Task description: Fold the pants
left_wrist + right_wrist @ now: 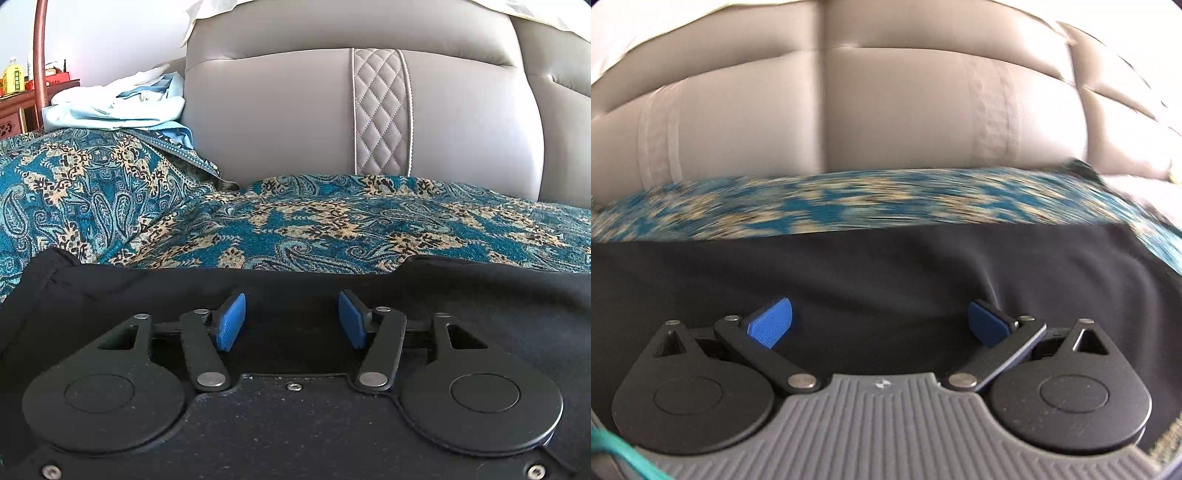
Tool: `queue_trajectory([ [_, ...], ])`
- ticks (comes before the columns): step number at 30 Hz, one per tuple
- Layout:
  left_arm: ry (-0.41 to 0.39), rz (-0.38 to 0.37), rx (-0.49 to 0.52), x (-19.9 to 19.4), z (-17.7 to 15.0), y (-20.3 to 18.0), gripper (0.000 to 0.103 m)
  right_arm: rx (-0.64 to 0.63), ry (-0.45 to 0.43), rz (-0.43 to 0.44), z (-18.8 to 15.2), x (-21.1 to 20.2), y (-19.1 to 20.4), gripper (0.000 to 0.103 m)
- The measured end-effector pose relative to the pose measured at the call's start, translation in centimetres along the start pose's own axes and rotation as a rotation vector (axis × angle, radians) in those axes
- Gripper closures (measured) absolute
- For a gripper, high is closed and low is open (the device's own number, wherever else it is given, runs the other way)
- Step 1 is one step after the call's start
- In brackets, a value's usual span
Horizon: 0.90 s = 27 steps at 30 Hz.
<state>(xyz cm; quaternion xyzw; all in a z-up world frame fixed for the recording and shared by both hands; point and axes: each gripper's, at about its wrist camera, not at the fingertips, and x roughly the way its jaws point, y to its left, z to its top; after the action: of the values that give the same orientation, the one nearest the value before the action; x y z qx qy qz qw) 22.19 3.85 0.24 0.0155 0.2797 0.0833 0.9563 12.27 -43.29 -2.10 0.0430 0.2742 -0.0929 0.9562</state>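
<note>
- Left wrist view: the left gripper (291, 319) hovers over the black pants (110, 295), blue pads (232, 322) spread apart with nothing between them.
- The pants lie on a teal paisley cover (295, 221) before a grey leather backrest (288, 118).
- Only this view shows pale blue clothes (122, 103) and a yellow bottle (14, 75); its label is unreadable.
- Right wrist view, blurred: the right gripper (881, 323) is wide apart above the pants (886, 266), holding nothing.

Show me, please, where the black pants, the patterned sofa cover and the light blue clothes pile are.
black pants (110, 295), left wrist view, flat fabric left of the fingers
patterned sofa cover (332, 229), left wrist view, seat area
light blue clothes pile (122, 107), left wrist view, middle of heap
</note>
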Motion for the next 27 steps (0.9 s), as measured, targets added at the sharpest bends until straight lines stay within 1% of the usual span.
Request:
queue_trajectory([
  [3,0.000,0.000,0.000,0.0,0.0,0.0,0.048,0.055,-0.007,-0.084,-0.5,-0.2,-3.4,0.000],
  [4,0.000,-0.001,-0.001,0.0,0.0,0.0,0.048,0.079,-0.014,-0.100,-0.7,-0.4,-4.5,0.000],
  [6,0.000,-0.001,-0.001,0.0,0.0,0.0,0.048,0.143,-0.034,-0.136,-1.3,-0.9,-7.2,0.000],
  [9,0.000,-0.001,0.000,0.0,0.0,0.0,0.048,0.229,-0.049,-0.224,-2.1,-1.6,-10.7,0.000],
  [11,0.000,-0.001,0.000,0.0,0.0,0.0,0.048,0.306,-0.075,-0.273,-2.8,-2.4,-13.1,0.000],
  [12,0.000,-0.001,0.001,0.0,0.0,0.0,0.048,0.350,-0.095,-0.285,-3.1,-2.9,-14.3,0.000],
  [14,0.000,0.000,0.002,0.0,0.0,0.0,0.048,0.459,-0.148,-0.281,-4.0,-4.3,-16.2,0.000],
  [15,-0.001,0.001,0.003,0.0,0.0,0.0,0.048,0.522,-0.195,-0.262,-4.6,-5.4,-17.0,0.000],
  [16,-0.001,0.002,0.004,0.0,0.0,0.0,0.048,0.567,-0.227,-0.276,-5.1,-6.3,-17.3,0.000],
  [17,-0.001,0.003,0.004,0.0,0.0,0.0,0.048,0.611,-0.254,-0.315,-5.6,-7.3,-17.5,0.000],
  [18,-0.001,0.004,0.005,0.0,0.0,-0.1,0.048,0.648,-0.270,-0.344,-6.0,-8.0,-17.8,0.000],
  [19,-0.001,0.004,0.005,0.0,0.0,-0.1,0.047,0.715,-0.284,-0.367,-6.7,-8.7,-18.3,0.000],
  [21,-0.001,0.005,0.007,0.0,0.0,-0.1,0.047,0.829,-0.268,-0.356,-8.0,-9.4,-19.4,0.000],
  [22,-0.001,0.006,0.008,0.0,0.0,-0.1,0.047,0.880,-0.245,-0.320,-8.6,-9.3,-19.9,0.000],
  [23,-0.001,0.007,0.009,0.0,0.0,-0.1,0.047,0.904,-0.227,-0.292,-9.0,-9.1,-20.1,0.001],
  [24,-0.002,0.009,0.009,0.0,0.0,-0.1,0.047,0.908,-0.211,-0.276,-9.3,-8.8,-20.0,0.002],
  [25,-0.002,0.010,0.010,0.0,0.0,-0.2,0.047,0.886,-0.196,-0.272,-9.3,-8.5,-19.5,0.003],
  [27,-0.002,0.011,0.012,0.0,0.0,-0.2,0.047,0.808,-0.176,-0.298,-8.6,-7.7,-18.4,0.003],
])
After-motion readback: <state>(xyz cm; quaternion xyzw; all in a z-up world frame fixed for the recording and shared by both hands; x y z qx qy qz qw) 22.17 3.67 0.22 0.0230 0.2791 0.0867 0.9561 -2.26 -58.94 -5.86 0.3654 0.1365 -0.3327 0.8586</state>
